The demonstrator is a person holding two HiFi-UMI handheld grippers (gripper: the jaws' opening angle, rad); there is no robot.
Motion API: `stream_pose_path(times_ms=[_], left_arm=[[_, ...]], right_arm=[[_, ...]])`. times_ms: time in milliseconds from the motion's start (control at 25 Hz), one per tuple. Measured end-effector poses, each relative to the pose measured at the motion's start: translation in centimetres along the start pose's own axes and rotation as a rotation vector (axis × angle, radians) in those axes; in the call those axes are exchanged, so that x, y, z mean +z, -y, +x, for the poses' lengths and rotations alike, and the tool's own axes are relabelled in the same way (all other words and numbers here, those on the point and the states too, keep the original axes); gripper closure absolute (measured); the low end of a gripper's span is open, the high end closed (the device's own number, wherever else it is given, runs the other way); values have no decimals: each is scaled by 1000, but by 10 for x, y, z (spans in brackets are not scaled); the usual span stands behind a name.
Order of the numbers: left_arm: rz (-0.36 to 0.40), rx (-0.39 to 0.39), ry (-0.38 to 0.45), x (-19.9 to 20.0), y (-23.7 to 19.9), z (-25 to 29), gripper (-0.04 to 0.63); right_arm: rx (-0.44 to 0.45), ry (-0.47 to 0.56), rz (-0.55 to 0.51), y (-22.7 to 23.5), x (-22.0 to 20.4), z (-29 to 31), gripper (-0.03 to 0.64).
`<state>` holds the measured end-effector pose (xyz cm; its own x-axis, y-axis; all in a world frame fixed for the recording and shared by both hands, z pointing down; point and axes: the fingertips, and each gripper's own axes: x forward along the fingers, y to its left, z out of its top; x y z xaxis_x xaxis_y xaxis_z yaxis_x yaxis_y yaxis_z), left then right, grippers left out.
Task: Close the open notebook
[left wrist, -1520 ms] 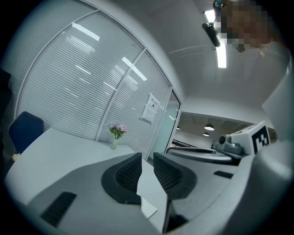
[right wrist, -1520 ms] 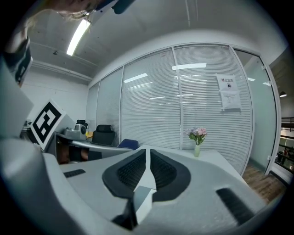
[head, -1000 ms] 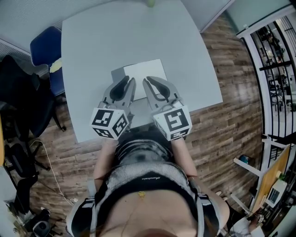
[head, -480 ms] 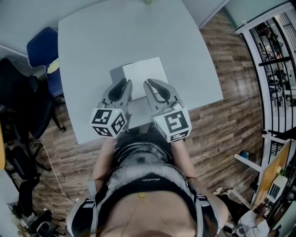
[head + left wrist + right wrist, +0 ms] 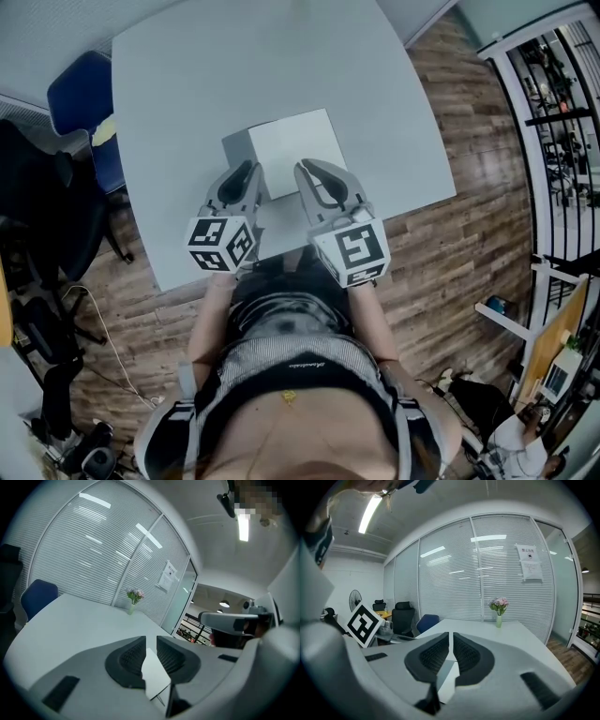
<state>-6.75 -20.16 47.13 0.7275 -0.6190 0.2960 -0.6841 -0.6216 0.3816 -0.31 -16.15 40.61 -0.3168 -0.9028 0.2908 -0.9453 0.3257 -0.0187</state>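
The notebook (image 5: pixel 292 150) lies near the front edge of the grey table (image 5: pixel 187 84). It shows a white page with a grey strip along its left side. My left gripper (image 5: pixel 253 170) hovers low at the notebook's near left corner, over the grey strip. Its jaws stand a thin slit apart, and the white page (image 5: pixel 154 677) shows through the gap with nothing pressed. My right gripper (image 5: pixel 301 168) sits beside it at the page's near edge. Its tips are almost together and the page (image 5: pixel 446 681) is visible below them. Both grippers (image 5: pixel 151 639) (image 5: pixel 451 634) point slightly downward.
A small vase of flowers (image 5: pixel 132 599) (image 5: pixel 498 609) stands at the table's far edge. A blue chair (image 5: pixel 80 94) and black office chairs (image 5: pixel 37 187) stand left of the table. The person's body is at the table's front edge. Wooden floor lies to the right.
My left gripper has sunk a little, and its tips have drifted left from the white page toward the grey strip. The right gripper and the notebook look unchanged.
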Motion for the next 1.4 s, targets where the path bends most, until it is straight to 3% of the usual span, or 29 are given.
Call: stream_pose_path(times_ms=[1400], left_arm=[[-47, 135, -273, -108, -90, 24, 540]], right_arm=[[-129, -62, 43, 11, -20, -16, 588]])
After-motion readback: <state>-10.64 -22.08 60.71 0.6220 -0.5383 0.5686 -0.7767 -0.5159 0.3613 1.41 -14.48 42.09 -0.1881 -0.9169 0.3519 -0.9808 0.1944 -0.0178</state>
